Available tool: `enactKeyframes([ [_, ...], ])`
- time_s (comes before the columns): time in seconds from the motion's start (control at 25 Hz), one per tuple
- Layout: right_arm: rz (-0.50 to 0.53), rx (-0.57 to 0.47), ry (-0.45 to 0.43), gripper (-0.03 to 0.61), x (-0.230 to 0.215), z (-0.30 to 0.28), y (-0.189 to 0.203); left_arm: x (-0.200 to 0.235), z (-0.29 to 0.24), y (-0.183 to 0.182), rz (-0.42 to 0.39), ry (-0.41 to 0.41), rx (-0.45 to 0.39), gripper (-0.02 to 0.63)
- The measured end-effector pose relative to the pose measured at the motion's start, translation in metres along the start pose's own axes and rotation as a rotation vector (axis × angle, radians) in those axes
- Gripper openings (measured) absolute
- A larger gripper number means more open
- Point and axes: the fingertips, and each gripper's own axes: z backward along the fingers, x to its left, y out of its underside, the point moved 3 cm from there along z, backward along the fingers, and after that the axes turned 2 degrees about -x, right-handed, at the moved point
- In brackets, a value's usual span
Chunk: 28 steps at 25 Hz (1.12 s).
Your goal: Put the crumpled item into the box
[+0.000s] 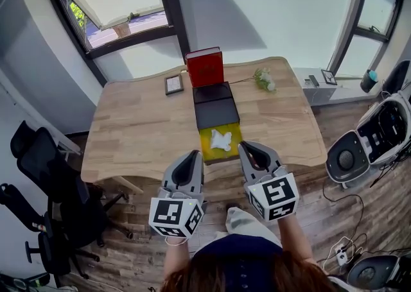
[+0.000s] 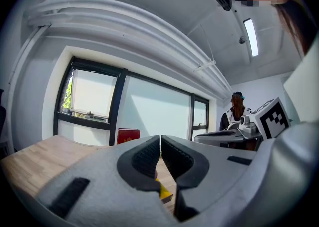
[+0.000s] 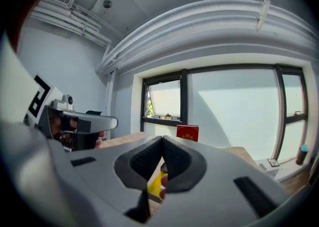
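A long box lies across the middle of the wooden table [image 1: 135, 130]. It has an upright red lid [image 1: 204, 66], two black sections [image 1: 216, 113] and a yellow section [image 1: 212, 149] nearest me. The white crumpled item [image 1: 221, 140] lies in the yellow section. My left gripper [image 1: 194, 154] hovers at the table's near edge, just left of that section, shut and empty. My right gripper [image 1: 246, 147] is just right of it, also shut and empty. In the left gripper view the jaws [image 2: 160, 143] meet with a yellow sliver [image 2: 165, 191] below. The right gripper view shows closed jaws [image 3: 162, 146] above yellow [image 3: 155, 185].
A small picture frame [image 1: 173, 83] and a sprig of flowers [image 1: 264, 79] sit on the table's far side. A black office chair [image 1: 45, 175] stands to the left. White machines [image 1: 384, 131] and cables lie on the floor to the right. A person [image 2: 236, 112] stands far off.
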Motion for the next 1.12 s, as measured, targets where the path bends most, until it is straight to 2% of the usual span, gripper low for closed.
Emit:
enactKeyframes([
  [1.12,0.045,-0.06,0.001,0.025,0.025,0.05,-0.017,-0.023,0.046,0.0,0.007,-0.005,-0.028,0.029],
])
